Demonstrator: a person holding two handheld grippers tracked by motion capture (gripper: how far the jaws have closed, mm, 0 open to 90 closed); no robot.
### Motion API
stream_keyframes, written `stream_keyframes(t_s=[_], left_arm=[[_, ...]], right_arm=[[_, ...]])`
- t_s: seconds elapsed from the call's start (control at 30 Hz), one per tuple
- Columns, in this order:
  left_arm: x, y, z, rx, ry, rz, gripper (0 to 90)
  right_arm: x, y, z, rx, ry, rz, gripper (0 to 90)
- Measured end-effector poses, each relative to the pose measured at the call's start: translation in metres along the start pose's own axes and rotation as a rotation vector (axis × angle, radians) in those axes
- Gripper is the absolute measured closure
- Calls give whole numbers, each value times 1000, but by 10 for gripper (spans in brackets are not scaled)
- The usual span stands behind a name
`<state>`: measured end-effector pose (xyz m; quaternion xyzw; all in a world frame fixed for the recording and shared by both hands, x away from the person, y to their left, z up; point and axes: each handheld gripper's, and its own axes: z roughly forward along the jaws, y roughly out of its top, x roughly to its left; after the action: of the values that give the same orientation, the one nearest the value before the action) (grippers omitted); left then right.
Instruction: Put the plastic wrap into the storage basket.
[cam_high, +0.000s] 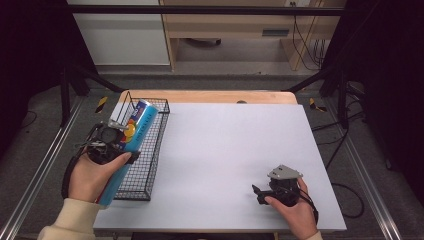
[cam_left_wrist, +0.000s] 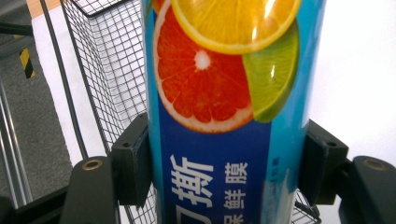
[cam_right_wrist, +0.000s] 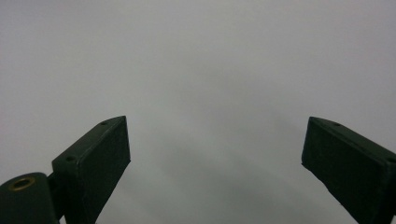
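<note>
Leftward, our left gripper (cam_high: 112, 142) pinches the box (cam_high: 131, 145), slanted over the basket (cam_high: 150, 170). Our right gripper (cam_high: 260, 192) rests spread on the white table (cam_high: 225, 150).

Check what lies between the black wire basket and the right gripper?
Bare white tabletop, in the high view: nothing lies between the black wire basket and the right gripper.
</note>
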<state>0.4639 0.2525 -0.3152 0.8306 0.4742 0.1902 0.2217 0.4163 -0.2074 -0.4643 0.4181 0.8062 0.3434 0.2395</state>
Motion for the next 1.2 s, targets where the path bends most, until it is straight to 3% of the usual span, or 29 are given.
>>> stream_keyframes(t_s=[0.27,1.2], left_arm=[[1,1,11,7,0,-22,319],[9,0,28,72,-4,-40,319]], right_arm=[[0,0,0,-2,2,-5,85],[1,0,0,-2,5,-16,85]])
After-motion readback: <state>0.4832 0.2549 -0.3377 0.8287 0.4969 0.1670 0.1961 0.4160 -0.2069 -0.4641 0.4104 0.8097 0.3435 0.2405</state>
